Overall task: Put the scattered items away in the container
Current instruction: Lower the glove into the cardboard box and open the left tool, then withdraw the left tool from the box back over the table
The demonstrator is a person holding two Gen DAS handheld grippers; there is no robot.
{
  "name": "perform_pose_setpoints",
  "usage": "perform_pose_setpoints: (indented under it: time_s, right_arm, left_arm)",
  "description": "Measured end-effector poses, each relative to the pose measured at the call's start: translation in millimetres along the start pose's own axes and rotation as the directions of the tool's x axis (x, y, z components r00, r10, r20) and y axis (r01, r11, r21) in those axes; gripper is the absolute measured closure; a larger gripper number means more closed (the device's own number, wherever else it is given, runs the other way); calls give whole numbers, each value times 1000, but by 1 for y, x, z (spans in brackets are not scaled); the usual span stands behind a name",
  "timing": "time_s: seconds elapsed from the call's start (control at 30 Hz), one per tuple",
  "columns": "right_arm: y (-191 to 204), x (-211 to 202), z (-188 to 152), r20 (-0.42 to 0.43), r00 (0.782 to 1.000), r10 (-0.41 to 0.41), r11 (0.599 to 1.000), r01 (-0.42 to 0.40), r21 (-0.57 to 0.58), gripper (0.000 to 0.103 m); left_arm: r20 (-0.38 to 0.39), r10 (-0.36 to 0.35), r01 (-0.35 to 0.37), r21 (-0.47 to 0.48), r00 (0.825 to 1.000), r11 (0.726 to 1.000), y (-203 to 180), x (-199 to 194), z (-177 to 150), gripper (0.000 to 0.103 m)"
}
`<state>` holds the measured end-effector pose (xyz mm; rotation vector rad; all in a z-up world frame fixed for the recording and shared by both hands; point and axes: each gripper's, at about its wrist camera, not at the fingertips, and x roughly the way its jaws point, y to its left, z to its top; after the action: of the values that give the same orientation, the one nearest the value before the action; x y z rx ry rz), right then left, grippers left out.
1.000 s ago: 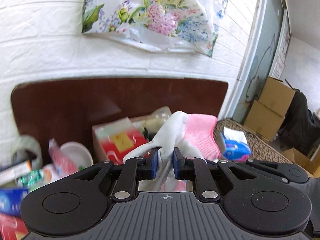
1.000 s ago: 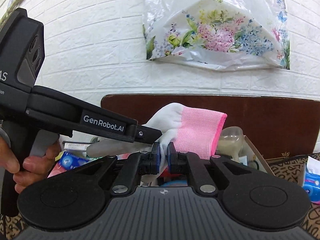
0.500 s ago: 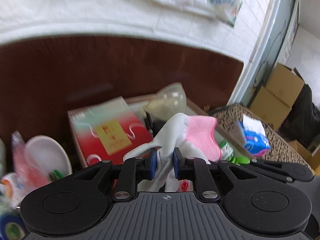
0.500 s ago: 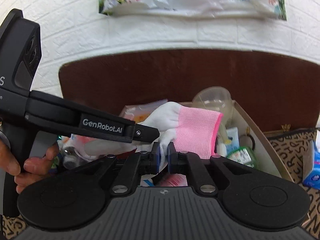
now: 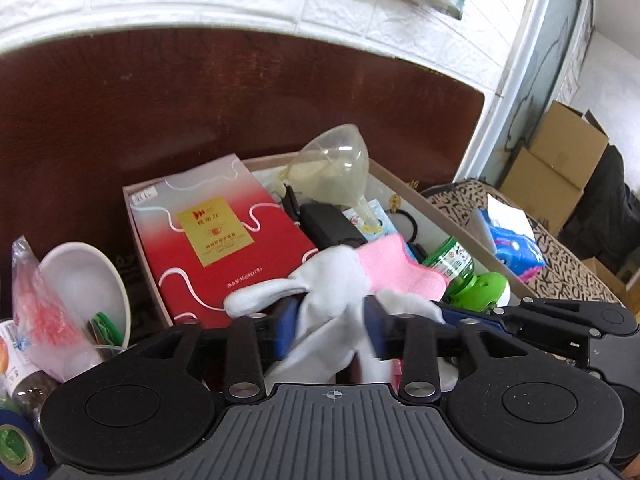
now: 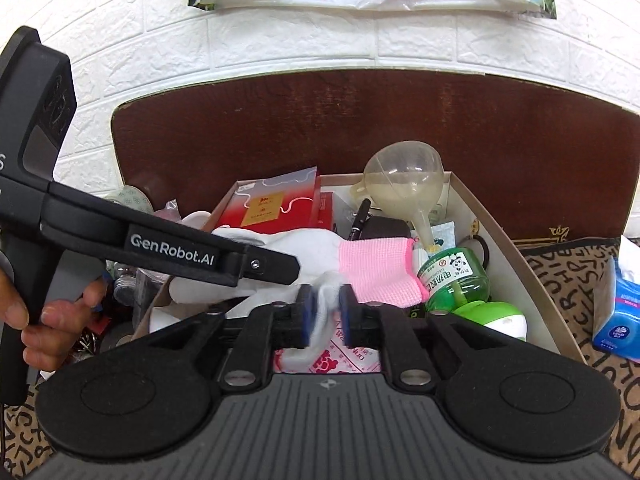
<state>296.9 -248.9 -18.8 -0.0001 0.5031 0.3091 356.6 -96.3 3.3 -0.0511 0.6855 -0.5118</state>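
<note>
A white glove with a pink cuff (image 5: 340,280) hangs over the open cardboard box (image 5: 412,196). It also shows in the right wrist view (image 6: 376,264). My left gripper (image 5: 332,326) has its jaws parted, with the glove's white fabric loose between them. My right gripper (image 6: 325,310) has its jaws parted a little, with a blurred bit of glove between them. The box (image 6: 516,256) holds a red packet (image 5: 216,240), a clear funnel (image 6: 404,180), a green bottle (image 6: 456,276), a black pen and other small items.
Left of the box lie a white bowl (image 5: 80,280), a red-and-clear bag (image 5: 36,304) and tape rolls. A blue tissue pack (image 6: 618,312) lies on the patterned cloth to the right. A brown board (image 6: 360,120) stands behind the box.
Both grippers came down over the box with the glove. Both sets of jaws have opened from a tight pinch, and the glove now slips between them.
</note>
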Motion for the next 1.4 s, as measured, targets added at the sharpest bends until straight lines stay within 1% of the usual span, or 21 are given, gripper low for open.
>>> perform_pose_setpoints:
  time_s: [0.03, 0.07, 0.1, 0.13, 0.2, 0.27, 0.37, 0.47, 0.6, 0.7, 0.77, 0.9, 1.0, 1.13, 1.27, 1.4]
  right_arm:
    - [1, -3, 1, 10, 1000, -3, 1000, 3, -4, 61]
    - [3, -7, 1, 27, 1000, -11, 1000, 12, -8, 38]
    - [4, -13, 2, 48, 999, -23, 1000, 23, -12, 28]
    - [5, -19, 3, 73, 997, -36, 999, 37, -18, 16]
    - [7, -32, 4, 102, 994, -46, 998, 49, -30, 12]
    - [7, -44, 5, 111, 993, -39, 998, 43, -36, 2]
    - [6, -63, 3, 105, 994, -27, 998, 33, -53, 0]
    - [3, -81, -4, 83, 996, -42, 997, 48, -66, 0]
    - [-3, -106, -16, 53, 996, -71, 995, 74, -60, 0]
    - [-2, -123, -28, 35, 995, -96, 990, 99, -96, 0]
    - [0, -133, -37, 24, 994, -103, 987, 105, -123, 0]
    - [3, -147, -52, -3, 993, -115, 982, 113, -150, 0]
    - [3, -153, -61, -25, 992, -122, 980, 116, -159, 0]
    - [3, -160, -69, -40, 991, -125, 981, 118, -152, 0]
    - [6, -169, -74, -39, 992, -121, 982, 115, -148, 0]
    - [10, -175, -78, -37, 992, -122, 981, 115, -157, 0]
  left_arm:
    - [18, 12, -12, 5, 1000, 1000, -2, -4, 1, 20]
    - [39, 25, -25, 9, 999, 1000, -5, -10, 1, 11]
    - [63, 37, -38, 11, 997, 999, -7, -17, 1, 8]
    - [85, 47, -48, 10, 995, 999, -9, -24, 0, 6]
    - [109, 57, -58, 5, 992, 998, -13, -38, 0, 1]
    - [128, 72, -72, -9, 989, 997, -19, -53, -3, 0]
    - [132, 104, -101, -31, 986, 994, -31, -76, -15, 0]
    - [109, 153, -149, -44, 982, 988, -45, -93, -34, 0]
    - [91, 239, -232, -85, 967, 969, -62, -111, -67, 0]
    - [63, 252, -242, -135, 966, 961, -69, -121, -88, 0]
    - [40, 259, -250, -151, 965, 956, -75, -125, -100, 0]
    - [27, 314, -310, -106, 949, 945, -91, -130, -119, 0]
    - [26, 342, -338, -98, 939, 936, -99, -136, -129, 0]
    - [27, 346, -342, -93, 938, 935, -108, -144, -136, 0]
    - [39, 364, -361, -74, 930, 930, -118, -152, -140, 0]
    - [51, 355, -352, -63, 933, 934, -124, -160, -144, 0]
